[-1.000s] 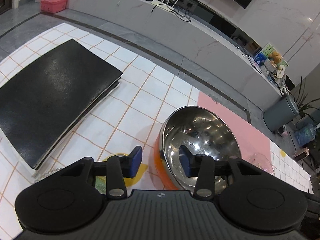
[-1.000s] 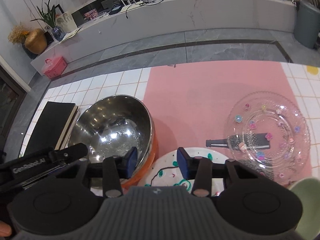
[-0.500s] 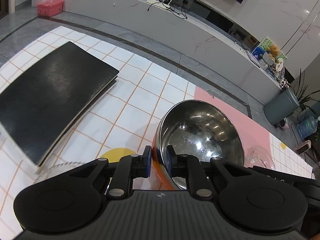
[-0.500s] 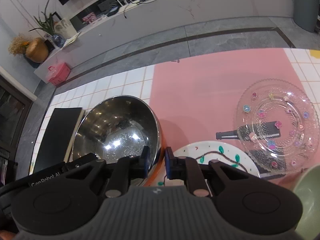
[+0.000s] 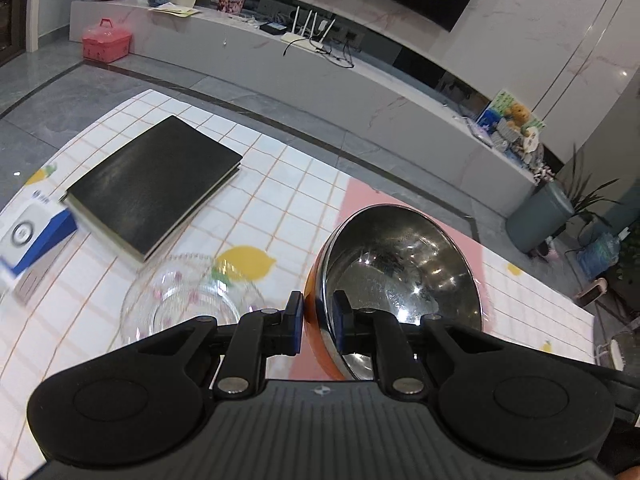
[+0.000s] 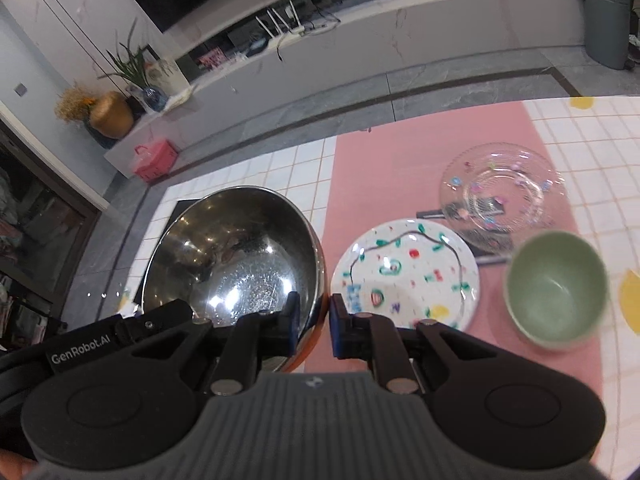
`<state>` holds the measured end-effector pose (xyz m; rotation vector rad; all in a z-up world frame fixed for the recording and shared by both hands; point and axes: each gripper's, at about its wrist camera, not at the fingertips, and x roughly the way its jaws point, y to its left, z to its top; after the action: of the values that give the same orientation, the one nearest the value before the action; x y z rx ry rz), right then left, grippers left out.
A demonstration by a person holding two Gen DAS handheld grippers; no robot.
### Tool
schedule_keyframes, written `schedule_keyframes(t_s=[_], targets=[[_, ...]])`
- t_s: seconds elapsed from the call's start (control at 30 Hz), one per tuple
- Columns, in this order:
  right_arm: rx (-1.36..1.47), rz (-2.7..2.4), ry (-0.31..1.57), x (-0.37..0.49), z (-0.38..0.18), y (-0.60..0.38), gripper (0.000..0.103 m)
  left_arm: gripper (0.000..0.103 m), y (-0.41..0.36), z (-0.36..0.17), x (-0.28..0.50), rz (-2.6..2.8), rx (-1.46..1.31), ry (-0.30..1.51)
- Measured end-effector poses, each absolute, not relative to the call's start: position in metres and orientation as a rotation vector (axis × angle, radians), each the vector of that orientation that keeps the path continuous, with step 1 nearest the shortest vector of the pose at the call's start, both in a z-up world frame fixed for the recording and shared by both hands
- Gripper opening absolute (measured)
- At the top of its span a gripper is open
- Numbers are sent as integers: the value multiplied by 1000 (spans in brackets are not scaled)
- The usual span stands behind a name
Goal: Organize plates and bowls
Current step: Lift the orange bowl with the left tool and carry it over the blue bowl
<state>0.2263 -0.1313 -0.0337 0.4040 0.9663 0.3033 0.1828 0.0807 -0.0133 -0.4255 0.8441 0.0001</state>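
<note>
A steel bowl with an orange outside (image 5: 400,276) (image 6: 236,256) is held off the table, tilted. My left gripper (image 5: 318,322) is shut on its left rim. My right gripper (image 6: 314,320) is shut on its right rim. Below in the right wrist view lie a white plate with coloured marks (image 6: 404,276), a clear glass plate (image 6: 500,192) and a green bowl (image 6: 558,288) on a pink mat (image 6: 380,176). A clear glass bowl (image 5: 184,304) sits under my left gripper.
A black book (image 5: 156,184) lies on the tiled tablecloth at the left, with a blue and white box (image 5: 32,236) beside it. A black pen-like thing (image 6: 430,214) lies under the glass plate. Beyond the table edge are grey floor and a long white bench.
Both grippers closed on the steel bowl's opposite rims and lifted it up from the table. The plates, green bowl and glass bowl came into view below.
</note>
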Motion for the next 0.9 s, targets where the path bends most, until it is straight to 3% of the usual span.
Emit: schedule_keyframes(t_s=[0.43, 0.9], targets=[[494, 277, 903, 100, -7, -191, 13, 17, 52, 3, 83, -94, -462, 819], [500, 281, 957, 38, -25, -207, 13, 17, 44, -18, 24, -112, -468, 863]])
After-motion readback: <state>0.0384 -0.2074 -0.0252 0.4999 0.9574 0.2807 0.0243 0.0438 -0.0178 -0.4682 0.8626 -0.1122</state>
